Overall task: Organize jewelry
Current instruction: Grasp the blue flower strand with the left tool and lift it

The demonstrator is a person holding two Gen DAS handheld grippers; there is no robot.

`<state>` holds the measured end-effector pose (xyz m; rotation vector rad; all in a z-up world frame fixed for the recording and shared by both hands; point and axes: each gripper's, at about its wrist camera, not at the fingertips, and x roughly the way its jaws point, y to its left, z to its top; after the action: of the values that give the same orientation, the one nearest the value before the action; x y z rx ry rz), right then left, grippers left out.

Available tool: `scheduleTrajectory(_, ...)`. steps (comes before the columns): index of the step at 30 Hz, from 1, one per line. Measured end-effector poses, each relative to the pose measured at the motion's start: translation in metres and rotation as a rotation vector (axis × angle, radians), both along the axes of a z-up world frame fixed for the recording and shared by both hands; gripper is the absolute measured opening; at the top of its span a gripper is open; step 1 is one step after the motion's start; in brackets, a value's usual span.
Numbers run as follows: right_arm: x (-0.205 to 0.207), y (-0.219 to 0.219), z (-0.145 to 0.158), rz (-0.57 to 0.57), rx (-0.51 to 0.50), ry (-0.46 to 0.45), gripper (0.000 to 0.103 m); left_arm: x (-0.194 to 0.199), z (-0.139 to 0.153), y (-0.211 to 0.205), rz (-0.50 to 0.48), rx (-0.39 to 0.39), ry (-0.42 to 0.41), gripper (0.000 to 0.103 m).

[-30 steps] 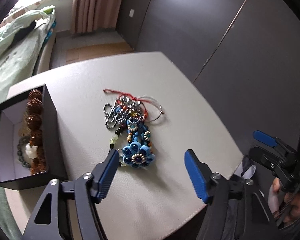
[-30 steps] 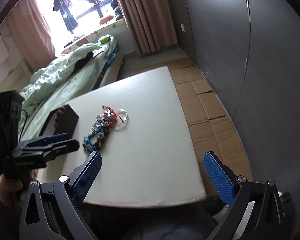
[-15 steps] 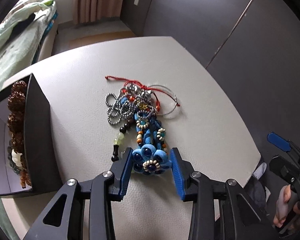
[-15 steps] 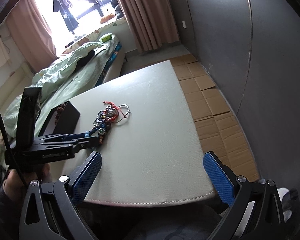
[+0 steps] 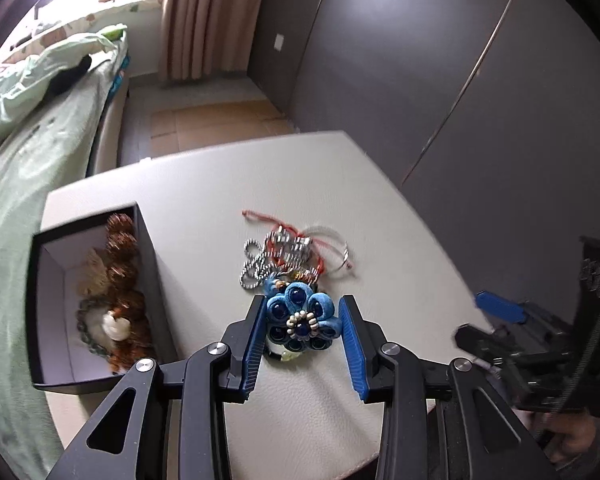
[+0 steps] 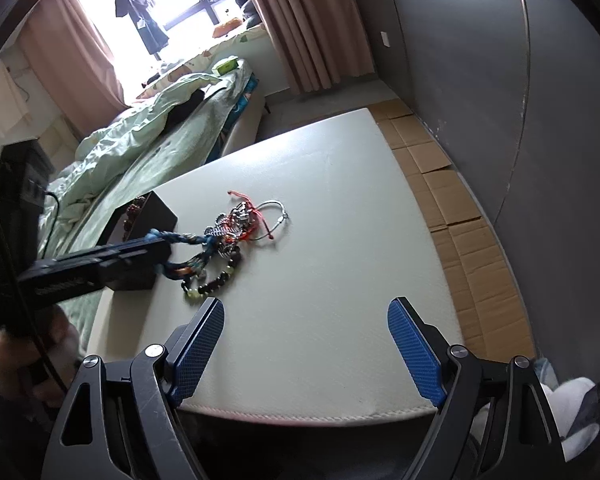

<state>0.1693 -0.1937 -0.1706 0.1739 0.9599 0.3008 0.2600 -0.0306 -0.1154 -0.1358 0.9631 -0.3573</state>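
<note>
My left gripper (image 5: pixel 302 326) is shut on a blue flower-shaped beaded bracelet (image 5: pixel 300 314) and holds it lifted off the white table (image 5: pixel 204 208). In the right wrist view its blue strands (image 6: pixel 188 240) trail from the left gripper (image 6: pixel 156 248) down to the jewelry pile (image 6: pixel 240 220). The pile (image 5: pixel 288 252) has a silver chain, a red cord and a metal bangle. A black box (image 5: pixel 40 312) with brown beads inside stands at the left. My right gripper (image 6: pixel 306 344) is open and empty over the table's near edge.
A bed with a green quilt (image 6: pixel 148 120) lies left of the table. Cardboard sheets (image 6: pixel 452 200) cover the floor at the right, beside a dark wall (image 5: pixel 420 60). A dark bead string with a green bead (image 6: pixel 208 286) lies near the pile.
My left gripper has closed on the blue bracelet and lifted it, pulling its strands away from the pile. The right gripper has stayed open and moved a little nearer the table.
</note>
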Motion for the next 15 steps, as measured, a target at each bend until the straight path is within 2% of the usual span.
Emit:
scheduleTrajectory(6, 0.013, 0.013, 0.001, 0.033, 0.023, 0.001, 0.085, -0.009, 0.025, 0.013, 0.022, -0.025, -0.054, 0.038)
scheduleTrajectory(15, 0.035, 0.051, -0.016, 0.136, 0.076, 0.089, 0.064, -0.017, 0.046, 0.039, 0.067, -0.057, -0.094, 0.038)
